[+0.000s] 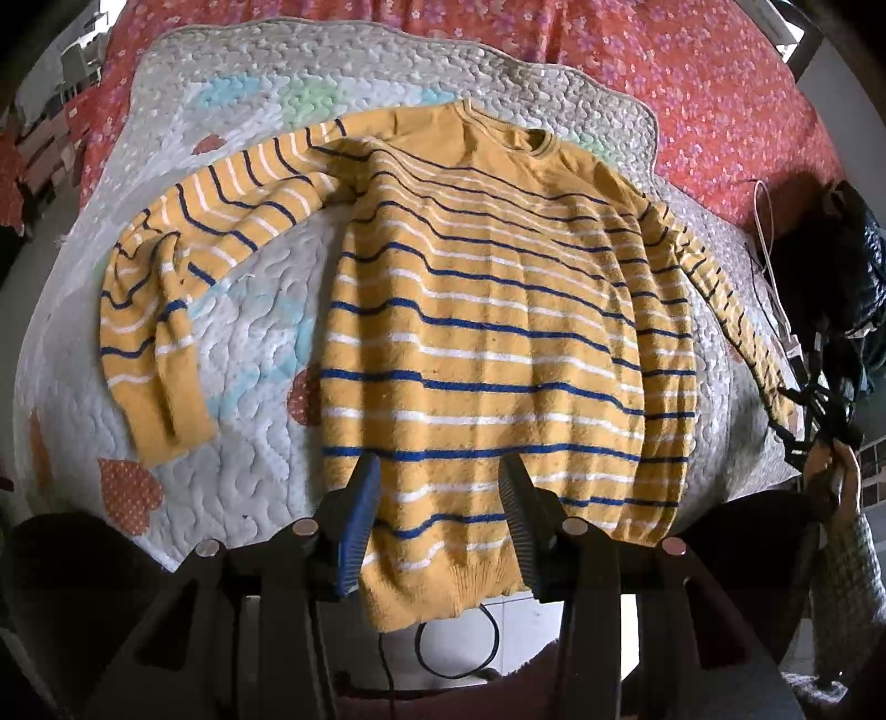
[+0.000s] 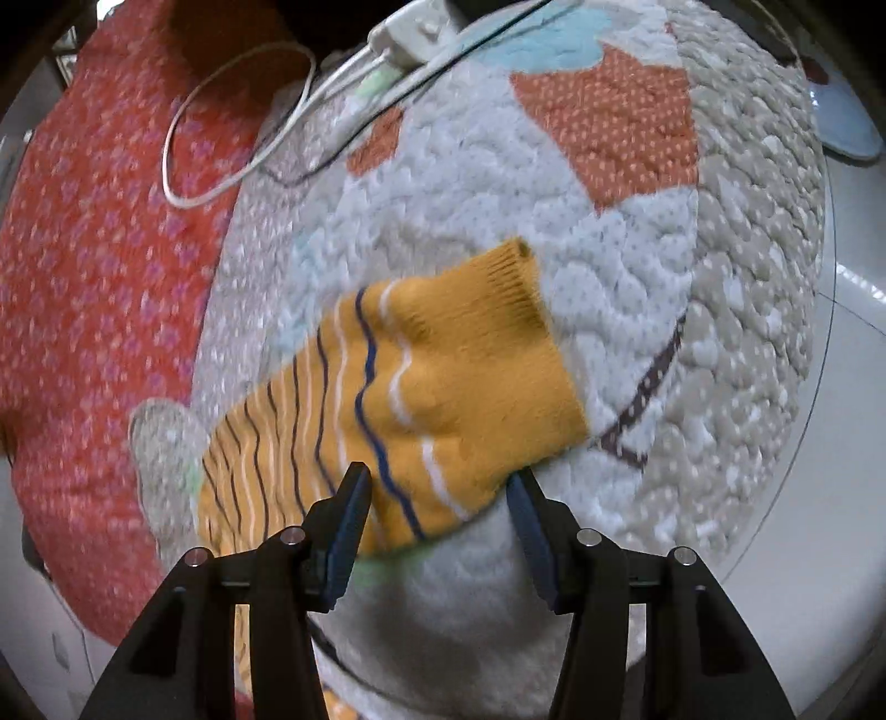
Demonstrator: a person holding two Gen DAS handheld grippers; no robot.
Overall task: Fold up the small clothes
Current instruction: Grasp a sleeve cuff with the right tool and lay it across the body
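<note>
A yellow sweater with blue and white stripes lies flat on a quilted mat, neck at the far side, hem hanging over the near edge. Its left sleeve bends down at the left. Its right sleeve runs to the right edge, where the right gripper shows. My left gripper is open above the hem. In the right wrist view the right sleeve's cuff lies on the mat, and my right gripper is open just over it.
A red flowered bedspread lies under the mat. A white cable and a white adapter lie beyond the cuff. A dark bag sits at the right edge. A black cable lies on the floor below the hem.
</note>
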